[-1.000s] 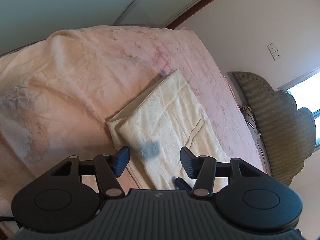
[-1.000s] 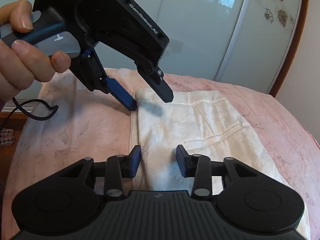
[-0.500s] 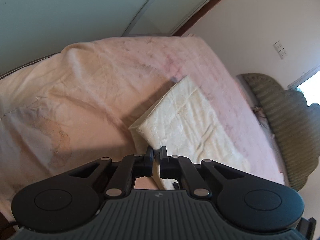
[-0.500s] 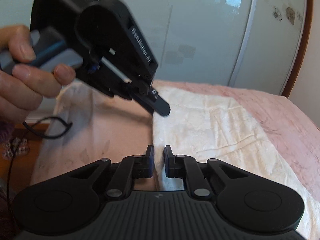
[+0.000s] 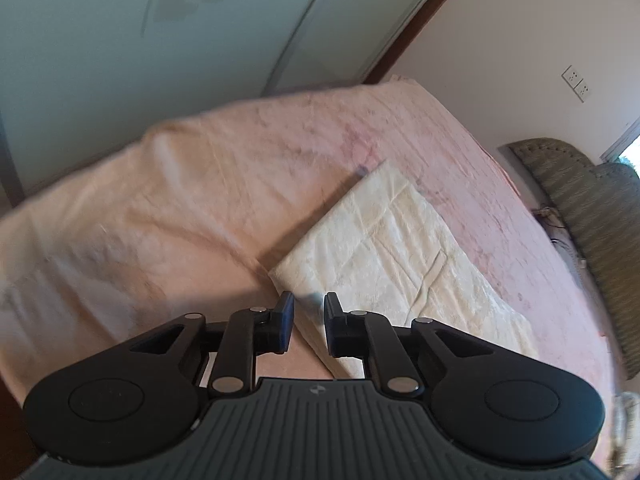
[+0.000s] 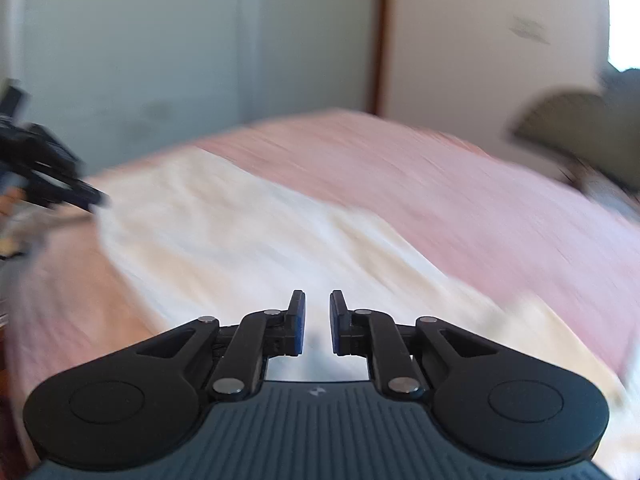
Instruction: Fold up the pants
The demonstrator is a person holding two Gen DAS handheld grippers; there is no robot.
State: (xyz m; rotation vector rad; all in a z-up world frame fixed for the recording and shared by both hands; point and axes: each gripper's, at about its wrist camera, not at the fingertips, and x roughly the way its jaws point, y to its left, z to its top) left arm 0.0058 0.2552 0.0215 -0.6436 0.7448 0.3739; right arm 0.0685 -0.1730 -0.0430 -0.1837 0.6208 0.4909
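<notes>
Pink, faintly patterned bedspread (image 5: 168, 208) filling the middle of the left wrist frame, wrinkled and paler toward the left edge. Frosted pale green sliding wardrobe doors (image 5: 160, 32) across the upper left, bordered by a dark brown wooden frame strip (image 5: 420, 24). Cream wall (image 5: 520, 60) at upper right, carrying a white double wall socket (image 5: 576, 83). Olive green ribbed upholstered headboard (image 5: 592, 208) along the right edge. Blurred in the right wrist frame: same bedspread (image 6: 460, 200), doors (image 6: 160, 48) and headboard (image 6: 568, 128).

Folded pants (image 5: 400, 264) lie on the bed (image 5: 160, 216), right of its middle. Headboard (image 5: 592, 216) stands further right, wardrobe doors (image 5: 160, 40) behind. Left gripper (image 5: 308, 304) apparently above the pants' near corner.
</notes>
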